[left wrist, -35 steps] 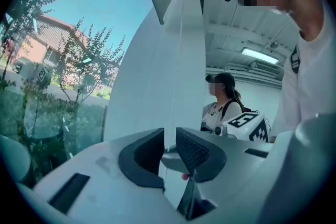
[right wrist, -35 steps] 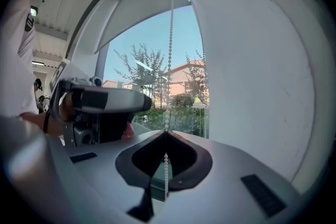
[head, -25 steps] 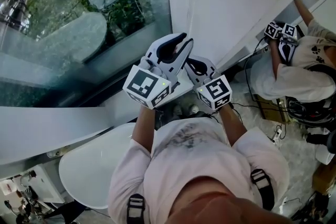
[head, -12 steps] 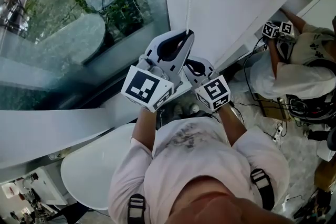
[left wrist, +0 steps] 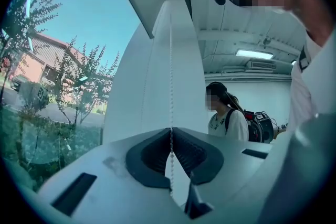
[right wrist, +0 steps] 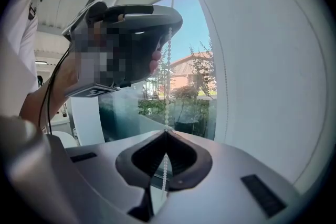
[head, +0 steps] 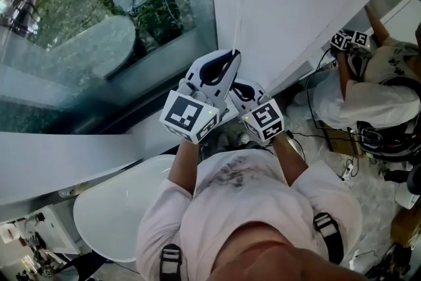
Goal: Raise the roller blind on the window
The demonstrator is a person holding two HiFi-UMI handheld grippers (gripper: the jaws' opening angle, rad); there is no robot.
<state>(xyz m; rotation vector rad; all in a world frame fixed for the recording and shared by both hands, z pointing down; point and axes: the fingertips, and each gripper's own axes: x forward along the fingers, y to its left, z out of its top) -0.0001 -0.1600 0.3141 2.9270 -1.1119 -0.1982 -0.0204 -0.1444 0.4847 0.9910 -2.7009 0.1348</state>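
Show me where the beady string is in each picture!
Head view: the bead chain is a thin line at top middle, on the white surface right of the glass.
Left gripper view: the chain runs straight up the middle, pinched in the left gripper's closed jaws.
Right gripper view: the chain runs up the middle, pinched in the right gripper's closed jaws.
Shared landmark: the window with green trees outside.

No legible writing in any view.
The left cube (head: 191, 116) and right cube (head: 264, 120) bear only black-and-white square patterns; anything smaller seems too blurred to read.
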